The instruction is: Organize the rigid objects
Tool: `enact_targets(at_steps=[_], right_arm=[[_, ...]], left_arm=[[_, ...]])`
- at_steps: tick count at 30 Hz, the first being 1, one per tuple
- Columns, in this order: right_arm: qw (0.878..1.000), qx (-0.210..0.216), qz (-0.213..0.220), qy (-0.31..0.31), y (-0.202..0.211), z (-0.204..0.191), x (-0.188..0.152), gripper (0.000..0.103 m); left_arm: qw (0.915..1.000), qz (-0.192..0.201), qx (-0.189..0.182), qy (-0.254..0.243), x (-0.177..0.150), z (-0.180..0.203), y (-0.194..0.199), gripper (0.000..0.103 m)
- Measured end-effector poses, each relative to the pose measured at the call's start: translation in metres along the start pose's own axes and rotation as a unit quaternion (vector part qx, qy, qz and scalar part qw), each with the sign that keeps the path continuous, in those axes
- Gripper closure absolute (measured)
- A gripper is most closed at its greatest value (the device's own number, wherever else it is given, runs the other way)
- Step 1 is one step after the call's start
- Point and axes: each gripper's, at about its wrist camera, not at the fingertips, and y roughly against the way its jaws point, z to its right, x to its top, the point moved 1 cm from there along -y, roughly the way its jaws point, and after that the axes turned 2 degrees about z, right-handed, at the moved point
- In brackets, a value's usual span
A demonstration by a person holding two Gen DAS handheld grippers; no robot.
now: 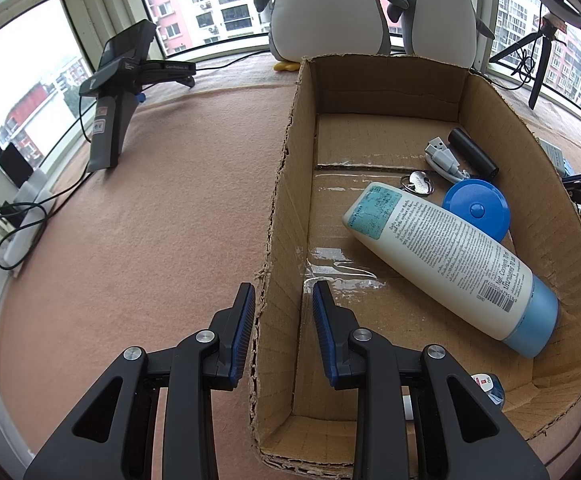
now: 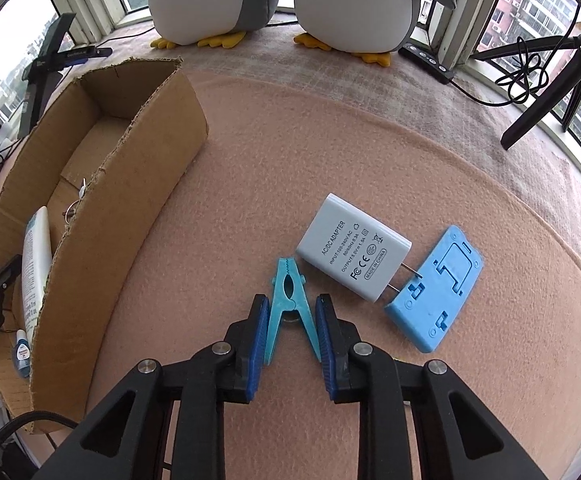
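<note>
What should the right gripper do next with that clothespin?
Probably lift it and carry it to the box. The right gripper's fingers already flank the clothespin's splayed legs and seem to press them; adapter and blue plate lie close.

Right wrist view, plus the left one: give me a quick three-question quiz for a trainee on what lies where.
1. True or false: the white adapter lies inside the cardboard box.
2. Which thing sits between the fingers of the right gripper? A. the clothespin. B. a key ring. C. a USB cable.
3. Fill in: in the box, the round case next to the lotion bottle is ___ in colour.

Key: 1 false, it lies on the mat outside the box; 2 A; 3 blue.
</note>
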Motion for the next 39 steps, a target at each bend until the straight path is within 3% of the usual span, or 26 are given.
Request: enact_targets(at_steps=[6, 7, 8, 9, 15, 21, 22, 25, 39], right_arm=[[1.0, 0.01, 0.023, -0.009, 0.02, -0.005, -0.003, 0.082], [0.999, 0.014, 0.03, -0.011, 0.026, -0.008, -0.001, 0.085], [0.999, 0.018, 0.035, -0.013, 0.032, -0.01, 0.0, 0.101], [0.999, 0.024, 0.042, -0.015, 0.038, -0.013, 0.003, 0.102], [0.997, 0.018, 0.077, 0.006, 0.061, -0.037, 0.022, 0.102], [0.999, 0.024, 0.046, -0.002, 0.046, -0.032, 0.016, 0.102], [0.999, 0.022, 0.039, -0.005, 0.043, -0.03, 0.012, 0.097], [1.0, 0.017, 0.016, -0.004, 0.033, -0.026, 0.001, 0.07], [0.999, 0.008, -0.052, 0.008, 0.007, -0.019, -0.021, 0.069]], left_arm=[[1.0, 0.0, 0.0, 0.0, 0.0, 0.0, 0.0, 0.076], [1.0, 0.0, 0.0, 0.0, 0.0, 0.0, 0.0, 0.076], [1.0, 0.0, 0.0, 0.0, 0.0, 0.0, 0.0, 0.076], [1.0, 0.0, 0.0, 0.0, 0.0, 0.0, 0.0, 0.076], [1.0, 0.001, -0.002, 0.002, 0.0, 0.0, 0.0, 0.076], [1.0, 0.001, -0.002, 0.002, 0.0, 0.001, 0.0, 0.076], [1.0, 0.001, -0.002, 0.002, 0.0, 0.001, 0.0, 0.076], [1.0, 0.001, -0.002, 0.001, 0.0, 0.001, 0.0, 0.076], [1.0, 0.001, -0.002, 0.002, 0.0, 0.001, 0.0, 0.076]])
